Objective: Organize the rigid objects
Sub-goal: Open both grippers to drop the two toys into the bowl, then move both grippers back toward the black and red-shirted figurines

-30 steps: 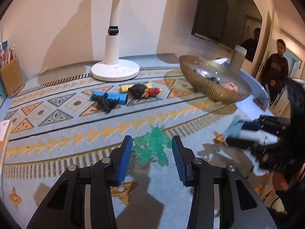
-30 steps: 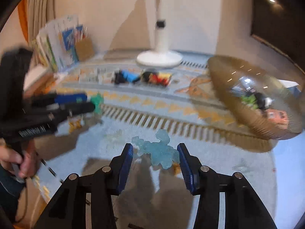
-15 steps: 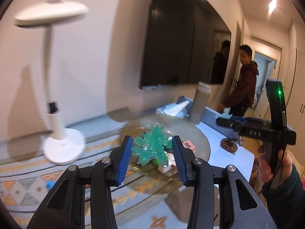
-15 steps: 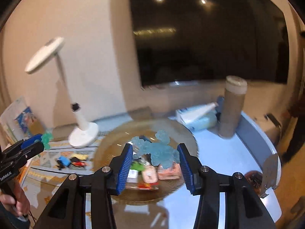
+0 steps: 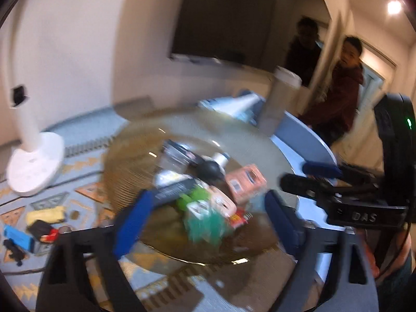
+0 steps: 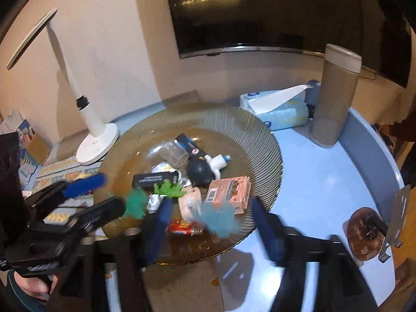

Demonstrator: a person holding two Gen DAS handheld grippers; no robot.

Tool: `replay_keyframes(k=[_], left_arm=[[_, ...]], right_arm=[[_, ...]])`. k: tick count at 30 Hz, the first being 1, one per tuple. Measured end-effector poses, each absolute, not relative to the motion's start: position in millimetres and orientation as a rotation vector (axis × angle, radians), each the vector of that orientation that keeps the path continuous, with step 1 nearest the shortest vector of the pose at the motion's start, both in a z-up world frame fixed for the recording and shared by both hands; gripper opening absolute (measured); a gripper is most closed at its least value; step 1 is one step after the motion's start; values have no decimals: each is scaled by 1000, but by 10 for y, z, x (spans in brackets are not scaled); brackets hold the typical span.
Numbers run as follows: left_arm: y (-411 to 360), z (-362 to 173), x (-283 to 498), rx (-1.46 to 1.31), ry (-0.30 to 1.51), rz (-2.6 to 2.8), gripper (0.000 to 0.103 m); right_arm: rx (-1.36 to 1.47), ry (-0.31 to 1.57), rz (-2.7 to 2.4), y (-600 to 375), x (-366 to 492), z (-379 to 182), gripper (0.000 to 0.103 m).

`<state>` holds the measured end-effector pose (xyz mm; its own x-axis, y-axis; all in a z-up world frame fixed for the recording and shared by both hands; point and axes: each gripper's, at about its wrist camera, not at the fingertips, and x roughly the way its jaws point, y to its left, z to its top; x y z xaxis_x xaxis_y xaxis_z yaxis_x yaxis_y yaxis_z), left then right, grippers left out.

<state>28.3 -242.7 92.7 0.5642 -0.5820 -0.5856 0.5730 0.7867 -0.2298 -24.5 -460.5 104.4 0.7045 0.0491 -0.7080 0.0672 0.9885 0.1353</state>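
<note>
Both my jaws opening over the glass bowl: green toy between left gripper jaws, blue toy between right gripper jaws. Risk: either bounces over the near rim.

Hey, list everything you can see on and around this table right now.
bowl: one, amber ribbed glass, table middle, holds mixed small items
green spiky toy: one, over bowl's near edge
blue spiky toy: one, over bowl's near edge
lamp: one, white, left of bowl
canister: one, beige, right rear
tissue pack: one, pale blue, behind bowl
screen: one, black, wall
bystander: one, dark red top, doorway
left tool: black, blue pads, jaws opening, green toy loose between
right tool: same, jaws opening, blue toy loose between
</note>
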Motion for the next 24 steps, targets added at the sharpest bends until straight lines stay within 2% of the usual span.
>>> replay_keyframes(k=[7, 15, 17, 18, 24], left_arm=[[-1721, 1140, 132, -130, 677, -629, 89], [-802, 1461, -303, -241, 576, -531, 89], [-596, 1503, -428, -254, 549, -494, 94], [-501, 1510, -489, -260, 540, -474, 102], [-35, 1238, -635, -291, 578, -388, 102]], right_arm=[[209, 725, 12, -4674, -467, 1184, 68], [164, 686, 136, -4093, -654, 1390, 68], [145, 674, 168, -3914, -688, 1425, 69], [134, 666, 193, -3788, -717, 1436, 69], [68, 695, 323, -3091, -768, 1190, 73]])
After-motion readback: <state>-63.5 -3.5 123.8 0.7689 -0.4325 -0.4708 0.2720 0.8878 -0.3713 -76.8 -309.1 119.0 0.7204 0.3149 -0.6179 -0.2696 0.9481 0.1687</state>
